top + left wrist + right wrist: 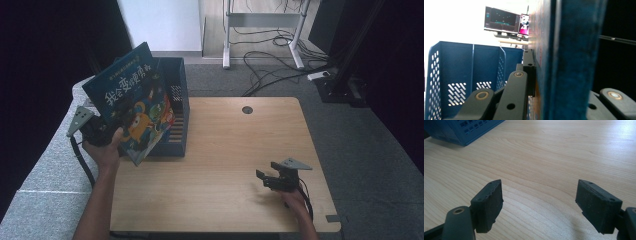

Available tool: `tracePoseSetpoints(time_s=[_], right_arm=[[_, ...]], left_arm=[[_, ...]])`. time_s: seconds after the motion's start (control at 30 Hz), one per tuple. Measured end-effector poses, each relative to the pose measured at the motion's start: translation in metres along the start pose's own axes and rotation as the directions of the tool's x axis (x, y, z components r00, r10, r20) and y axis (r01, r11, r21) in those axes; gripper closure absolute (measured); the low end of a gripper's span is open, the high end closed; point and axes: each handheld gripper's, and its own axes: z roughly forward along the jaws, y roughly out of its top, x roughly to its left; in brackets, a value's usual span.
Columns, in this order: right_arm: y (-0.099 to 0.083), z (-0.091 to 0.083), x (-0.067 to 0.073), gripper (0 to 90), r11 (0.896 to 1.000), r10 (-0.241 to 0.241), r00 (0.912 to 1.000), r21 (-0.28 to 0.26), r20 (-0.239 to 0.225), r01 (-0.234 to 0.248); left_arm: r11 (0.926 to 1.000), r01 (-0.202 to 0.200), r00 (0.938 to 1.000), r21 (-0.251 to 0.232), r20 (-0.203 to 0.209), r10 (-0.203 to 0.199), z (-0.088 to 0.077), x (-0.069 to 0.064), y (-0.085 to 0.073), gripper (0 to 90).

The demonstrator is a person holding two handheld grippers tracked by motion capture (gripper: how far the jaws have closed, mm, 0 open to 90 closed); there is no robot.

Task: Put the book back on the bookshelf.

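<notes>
A blue picture book (122, 92) with white characters and an orange cartoon figure on its cover is held tilted in the air, over the front left of a blue perforated file rack (179, 102). My left gripper (111, 129) is shut on the book's lower left part, and the cover hides its fingertips. In the left gripper view (559, 82) the thick blue book edge (571, 50) stands between the jaws, with the rack (461, 67) behind. My right gripper (266, 171) rests low over the wooden table (230, 150) at the front right, open (539, 205), nothing between its pads.
The rack stands at the table's back left, and its corner (456, 130) shows in the right gripper view. A cable hole (247, 109) sits near the table's far edge. Cables (270, 65) and a white desk frame (262, 20) lie beyond. Monitors (504, 21) show far off.
</notes>
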Motion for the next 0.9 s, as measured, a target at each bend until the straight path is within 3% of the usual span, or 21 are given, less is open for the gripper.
tracePoseSetpoints(time_s=[0.23,0.63,0.9], right_arm=[[-0.001,-0.001,-0.002,21.2,1.0,0.004,1.0,-0.001,-0.001,-0.004],[-0.001,-0.001,-0.004,21.2,1.0,0.006,1.0,-0.002,0.003,-0.006],[-0.001,-0.001,-0.004,21.3,1.0,0.009,1.0,-0.005,0.001,-0.009]], left_arm=[[1.0,0.006,0.9996,-0.004,-0.029,-0.006,0.012,0.004,0.001,82.6],[0.9998,-0.02,0.9957,-0.004,-0.091,0.02,0.036,-0.001,-0.001,82.6],[0.9997,-0.024,0.9945,0.005,-0.102,0.025,0.05,-0.003,-0.005,82.6]])
